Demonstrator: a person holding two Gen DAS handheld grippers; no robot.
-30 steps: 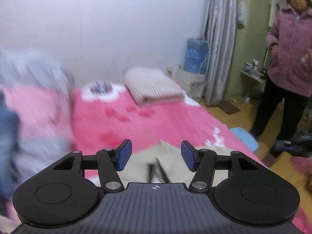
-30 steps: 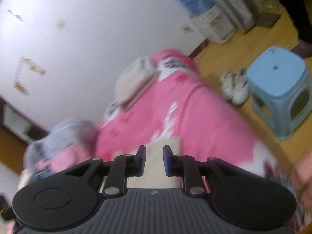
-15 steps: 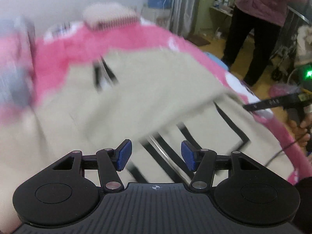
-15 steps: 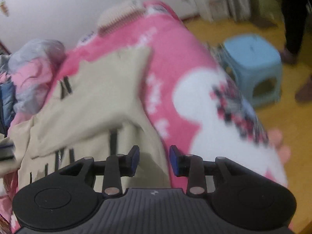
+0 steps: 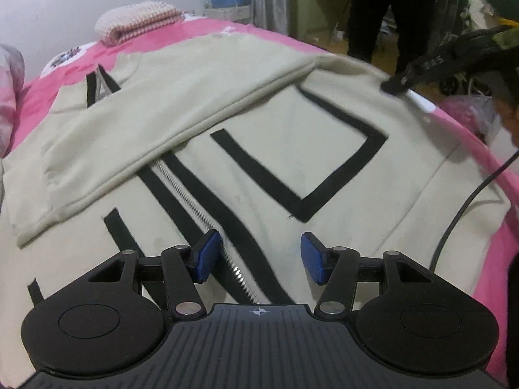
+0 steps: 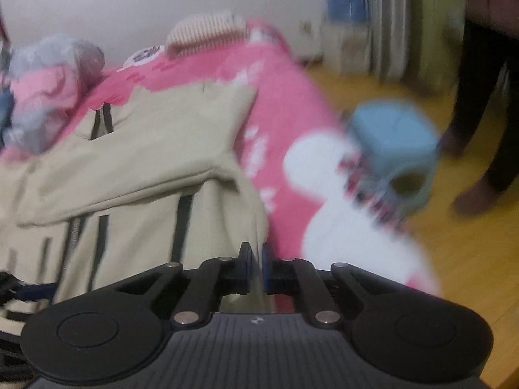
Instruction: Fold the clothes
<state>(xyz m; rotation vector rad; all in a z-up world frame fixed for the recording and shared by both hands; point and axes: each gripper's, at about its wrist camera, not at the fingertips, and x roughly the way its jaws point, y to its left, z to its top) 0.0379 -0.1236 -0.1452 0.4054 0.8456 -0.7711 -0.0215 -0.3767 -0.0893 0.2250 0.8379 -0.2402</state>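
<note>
My left gripper (image 5: 258,256) hangs with its jaws apart above the zipper (image 5: 194,207) of a cream jacket (image 5: 292,136) spread on a pink bed (image 5: 467,142). My right gripper (image 6: 256,261) is clamped on the jacket's right edge; only its view shows a blue stool (image 6: 394,136) on the wooden floor (image 6: 470,253), near a standing person (image 5: 389,9).

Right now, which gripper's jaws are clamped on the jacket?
The right gripper, pinching the cream jacket's edge; the left gripper hovers open above the zipper.
</note>
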